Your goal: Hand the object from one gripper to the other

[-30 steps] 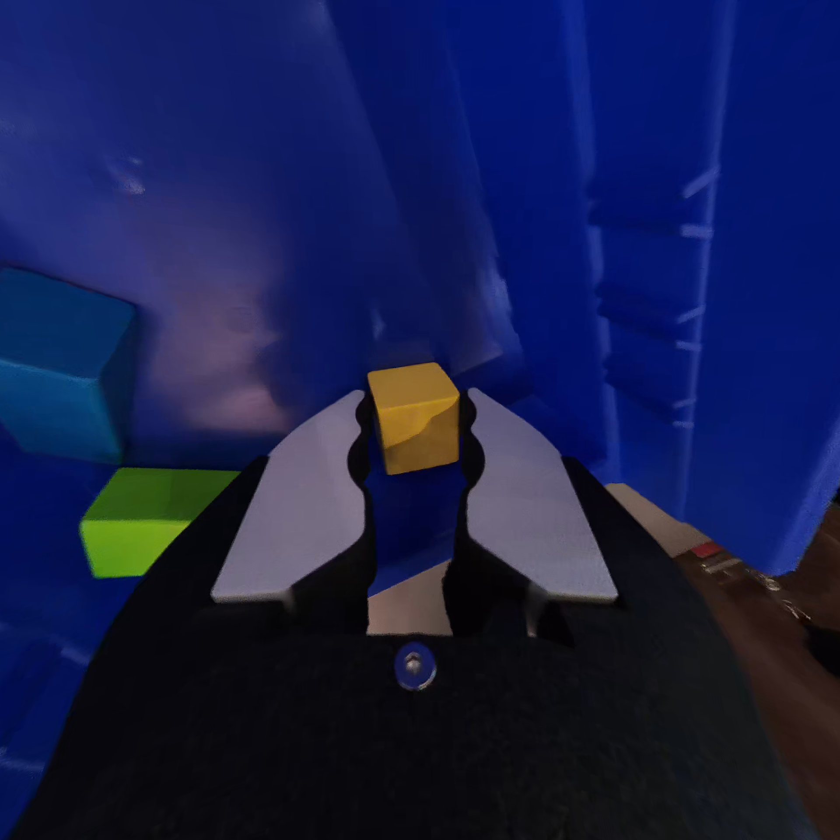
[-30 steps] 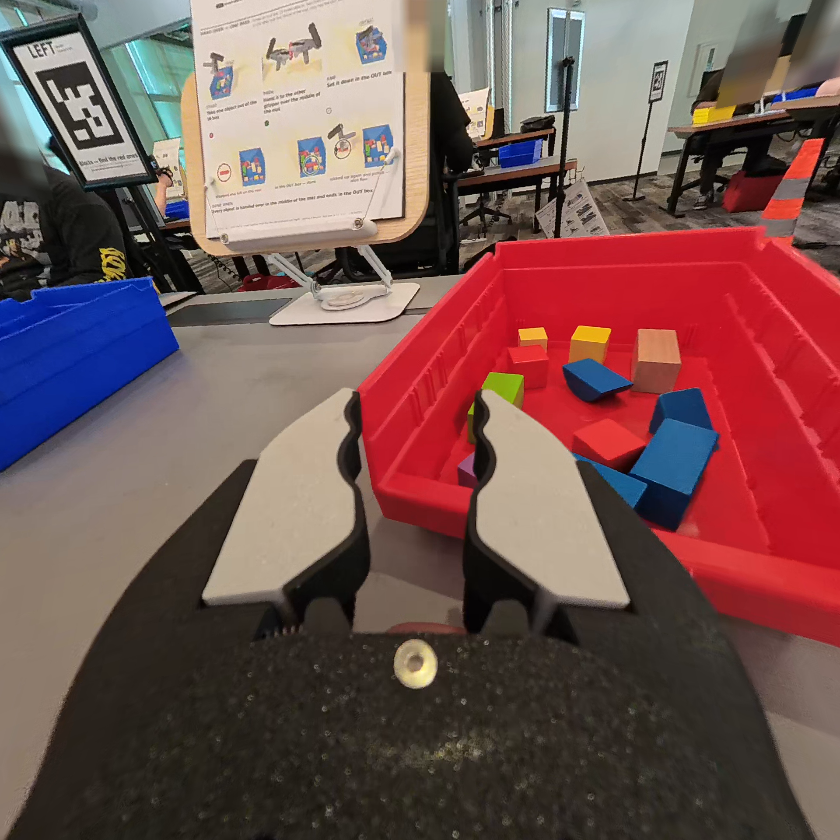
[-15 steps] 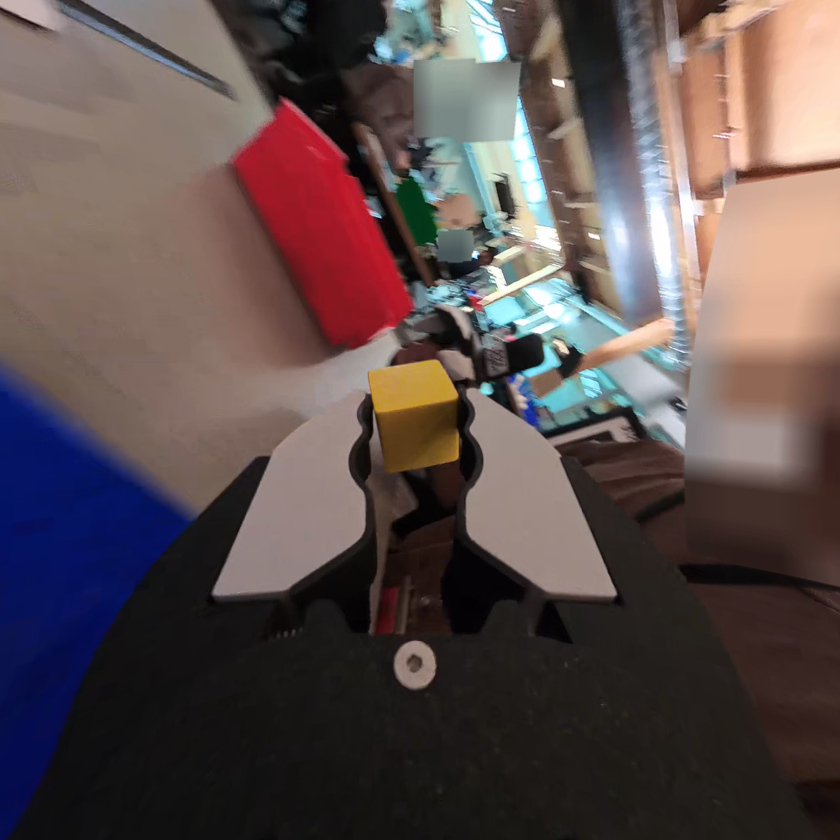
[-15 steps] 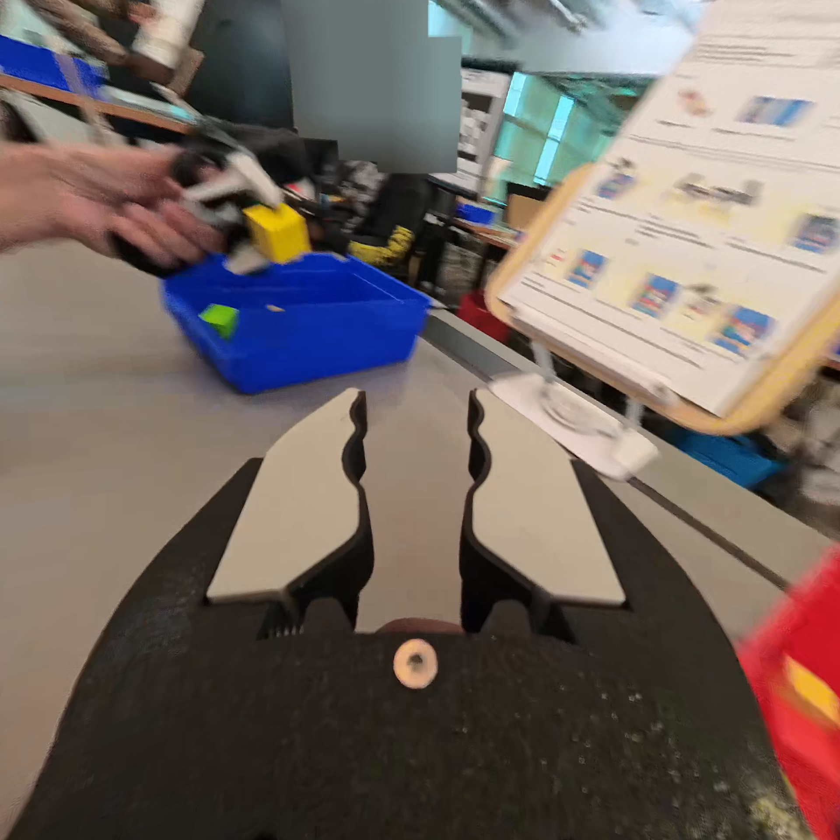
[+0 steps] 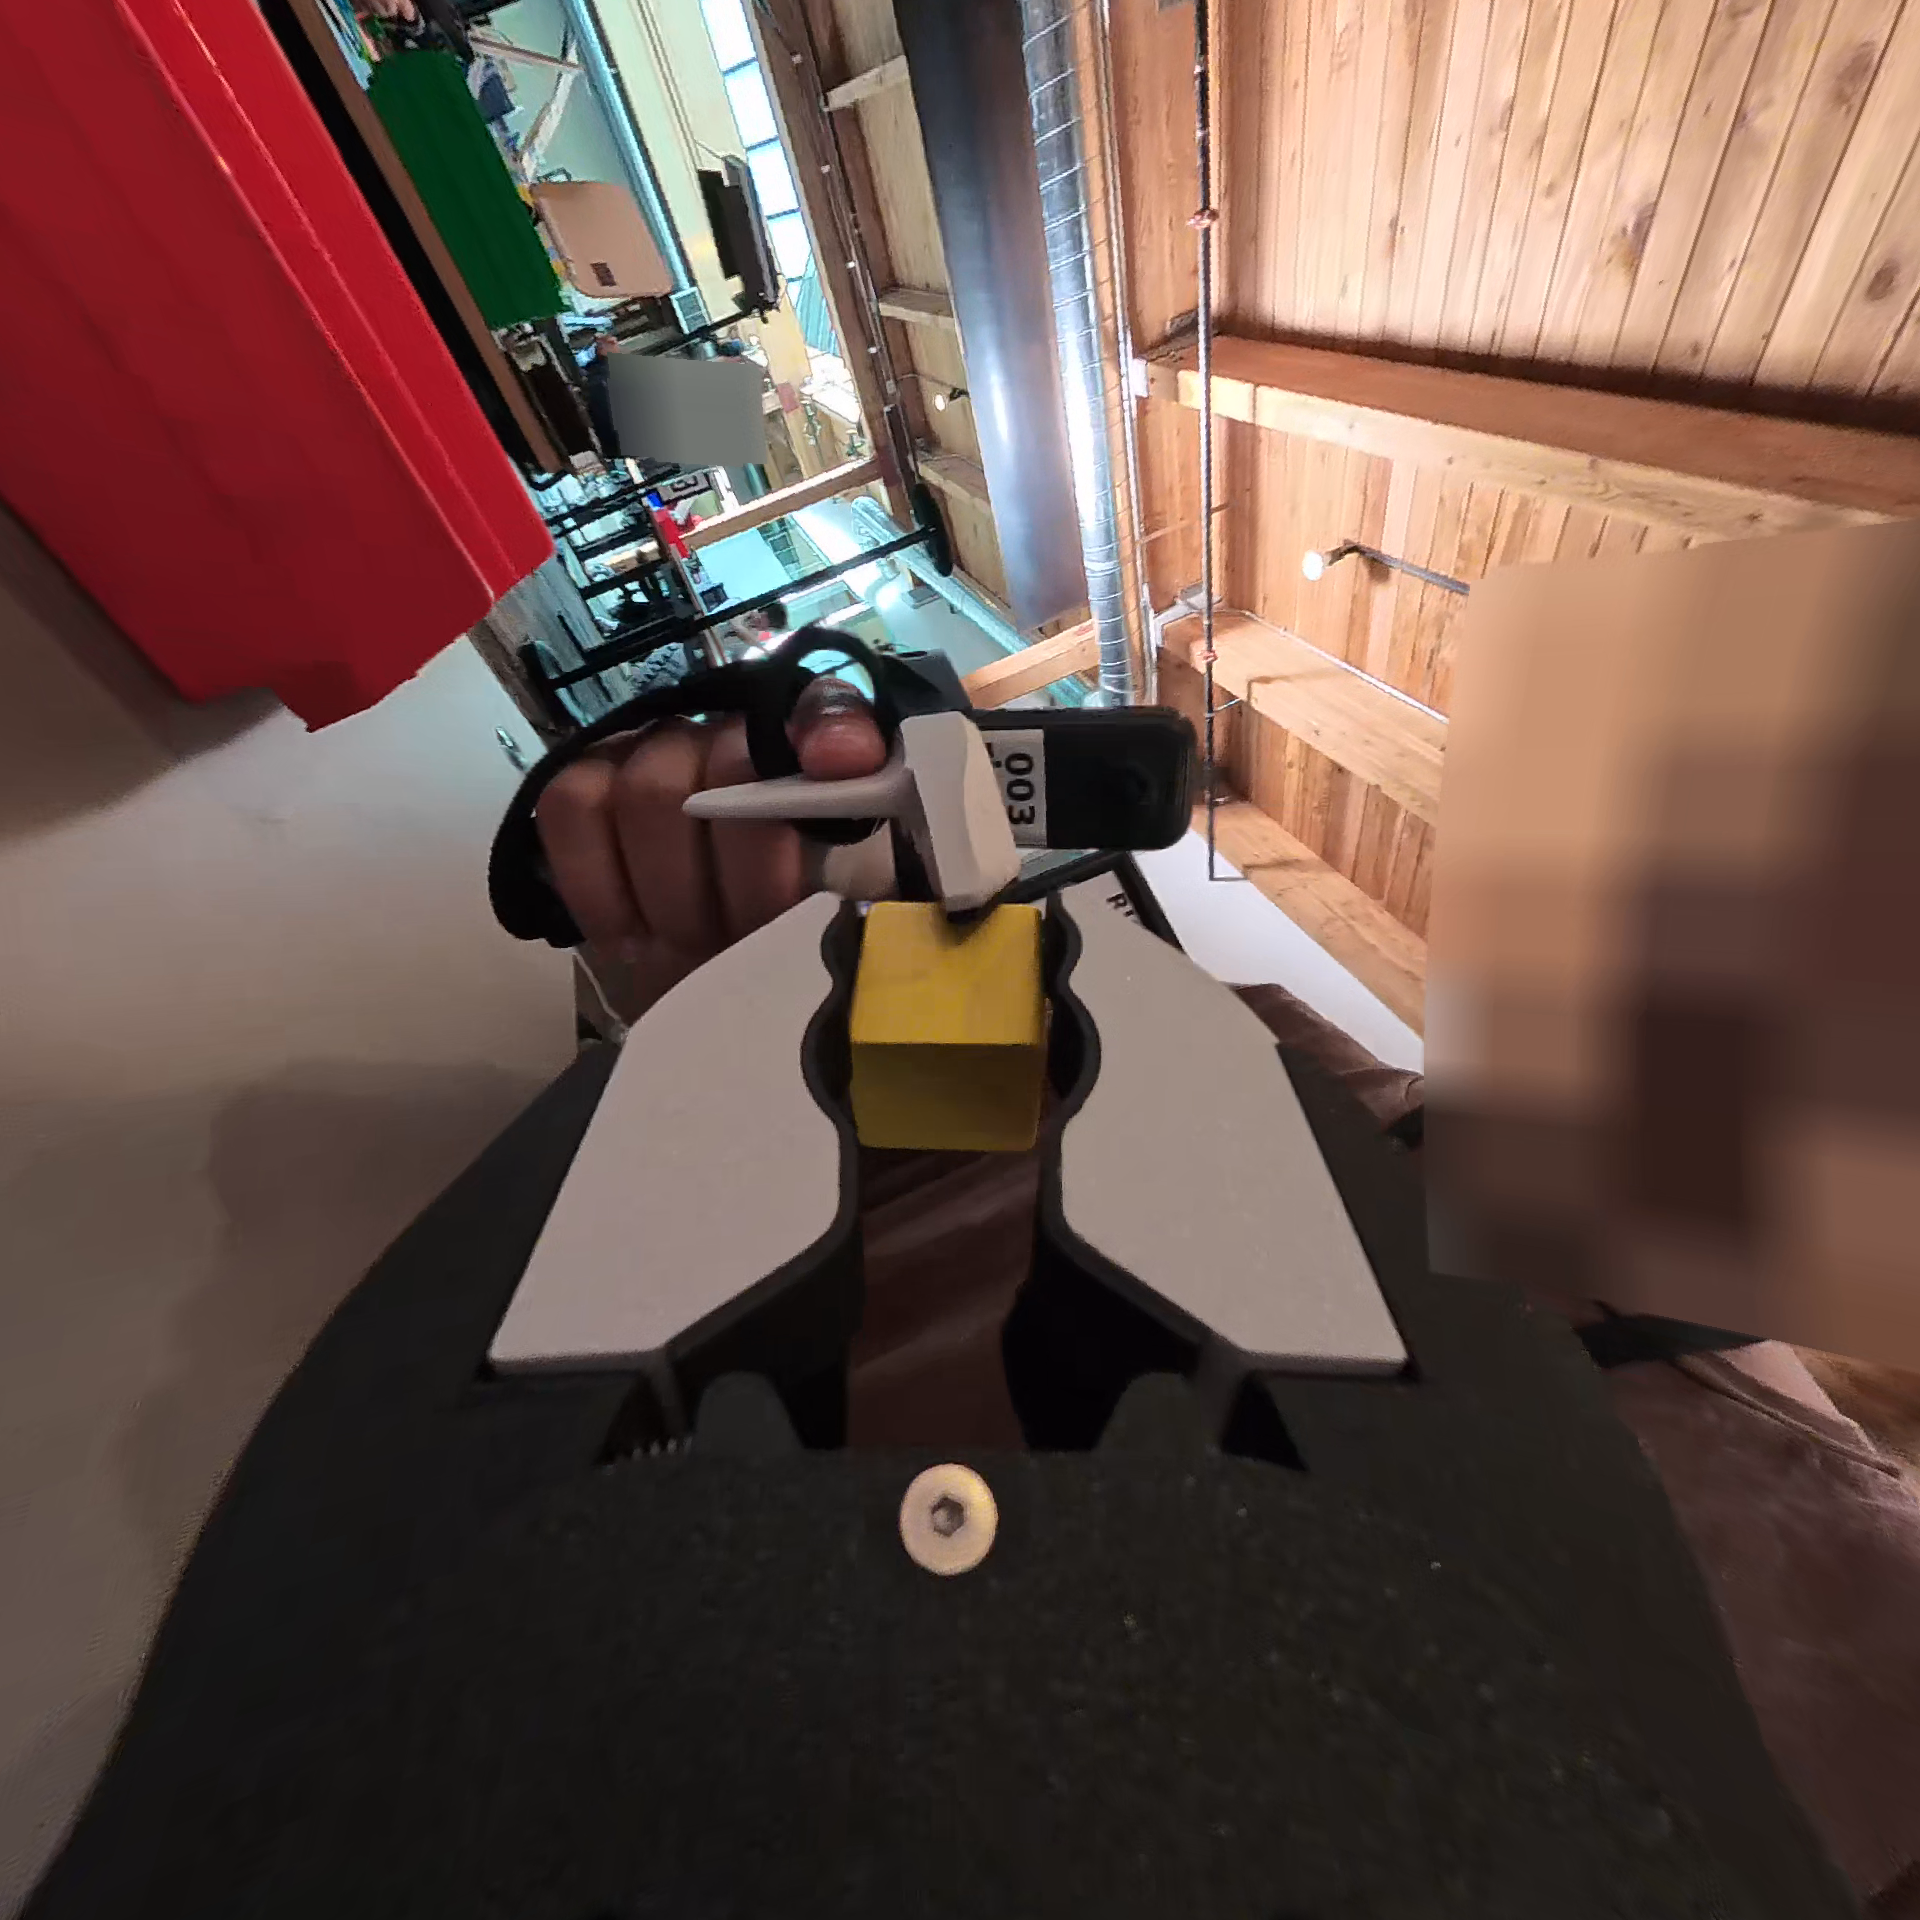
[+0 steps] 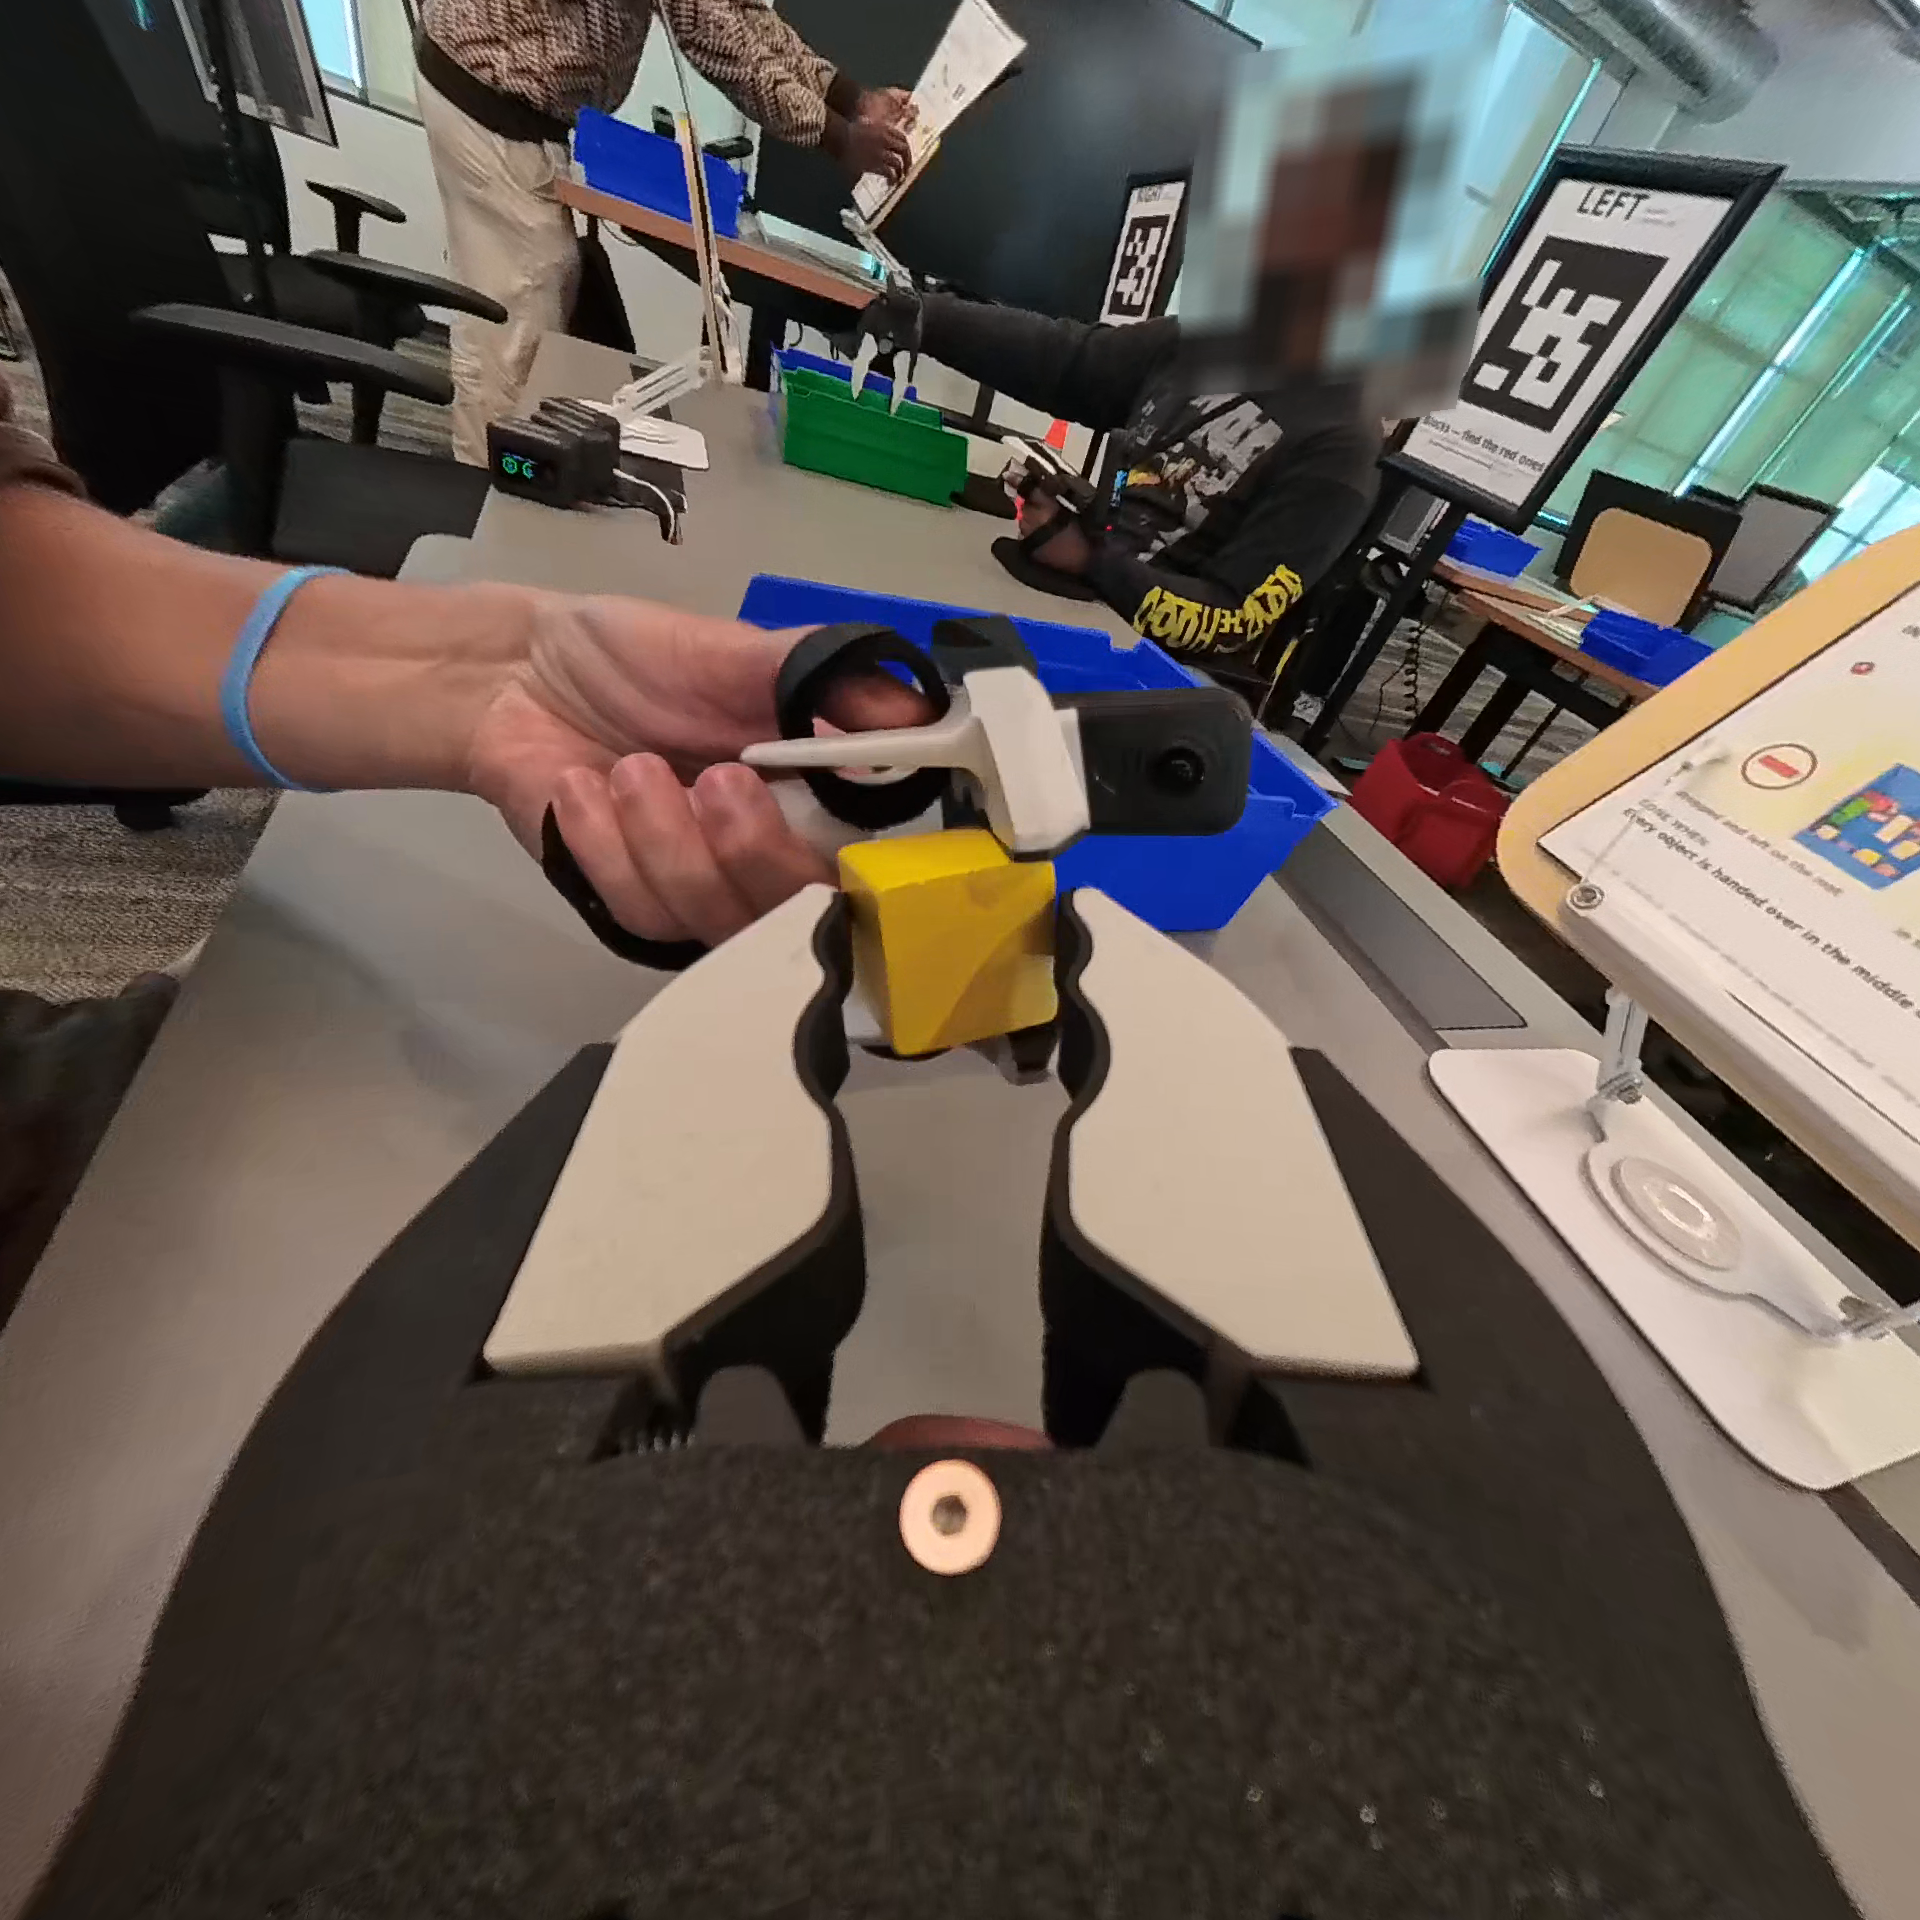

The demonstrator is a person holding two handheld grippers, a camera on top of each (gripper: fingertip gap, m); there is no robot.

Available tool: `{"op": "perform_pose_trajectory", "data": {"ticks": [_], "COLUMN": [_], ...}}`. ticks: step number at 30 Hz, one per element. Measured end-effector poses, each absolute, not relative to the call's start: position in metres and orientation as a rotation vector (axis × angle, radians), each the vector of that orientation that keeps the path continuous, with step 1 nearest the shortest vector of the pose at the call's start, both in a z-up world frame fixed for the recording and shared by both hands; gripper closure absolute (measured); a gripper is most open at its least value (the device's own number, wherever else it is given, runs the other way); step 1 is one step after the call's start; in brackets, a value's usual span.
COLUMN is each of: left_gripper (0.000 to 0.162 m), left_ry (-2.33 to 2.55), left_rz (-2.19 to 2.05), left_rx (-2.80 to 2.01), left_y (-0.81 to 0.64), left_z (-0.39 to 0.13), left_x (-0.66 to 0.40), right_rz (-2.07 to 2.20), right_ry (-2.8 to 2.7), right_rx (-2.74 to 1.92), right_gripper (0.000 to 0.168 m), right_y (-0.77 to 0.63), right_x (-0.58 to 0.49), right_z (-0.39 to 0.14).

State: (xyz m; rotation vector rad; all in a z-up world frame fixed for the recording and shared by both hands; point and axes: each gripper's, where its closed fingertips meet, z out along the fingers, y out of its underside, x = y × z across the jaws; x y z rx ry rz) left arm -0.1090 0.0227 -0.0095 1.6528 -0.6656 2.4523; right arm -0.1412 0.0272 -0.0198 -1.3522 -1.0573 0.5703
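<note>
A yellow cube (image 5: 945, 1049) is clamped between the fingertips of my left gripper (image 5: 945, 935), held in the air above the grey table. In the right wrist view the same cube (image 6: 945, 956) sits tilted between the tips of my right gripper (image 6: 945, 925). Those jaws stand close on both sides of it at about their earlier open width. The two grippers meet tip to tip. The left gripper's white body and camera (image 6: 1029, 748) show just behind the cube, in a person's hand (image 6: 623, 748). The right gripper's white body (image 5: 951, 810) shows above the cube in the left wrist view.
A blue bin (image 6: 1195, 873) stands on the grey table (image 6: 312, 1039) behind the handover spot. A red bin (image 5: 208, 364) lies off to one side. An instruction board on a white stand (image 6: 1662, 1195) is at the right. Other people work at tables beyond.
My left gripper lifted the yellow cube out of the blue bin and swung it to mid-table. My right gripper turned away from the red bin and closed in until its tips flank the cube.
</note>
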Motion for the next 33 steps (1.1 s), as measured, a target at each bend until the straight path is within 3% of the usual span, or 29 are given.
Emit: {"op": "perform_pose_trajectory", "data": {"ticks": [6,11,18,24,28,33], "left_gripper": [0.127,0.106,0.108,0.110,0.110,0.111], "left_ry": [-0.663,-0.661,-0.756,-0.747,-0.656,-0.704], "left_rz": [2.460,2.530,2.539,2.480,2.482,2.453], "left_rx": [1.642,1.678,1.866,1.941,1.922,2.000], "left_y": [0.019,0.029,0.018,0.001,-0.001,-0.003], "left_z": [-0.009,0.000,-0.016,-0.043,-0.051,-0.056], "left_x": [-0.104,-0.118,-0.158,-0.169,-0.173,-0.182], "right_rz": [0.572,0.591,0.192,-0.187,-0.129,-0.077], "right_ry": [-1.029,-0.952,-0.699,-0.650,-0.790,-0.964], "right_rx": [-1.382,-1.392,-1.554,-2.173,-2.512,-2.721], "right_gripper": [0.134,0.135,0.135,0.134,0.135,0.135], "right_y": [0.023,0.021,0.042,0.076,0.080,0.076], "right_x": [-0.133,-0.116,0.038,0.188,0.199,0.189], "right_z": [-0.021,-0.011,0.024,-0.063,-0.135,-0.171]}}
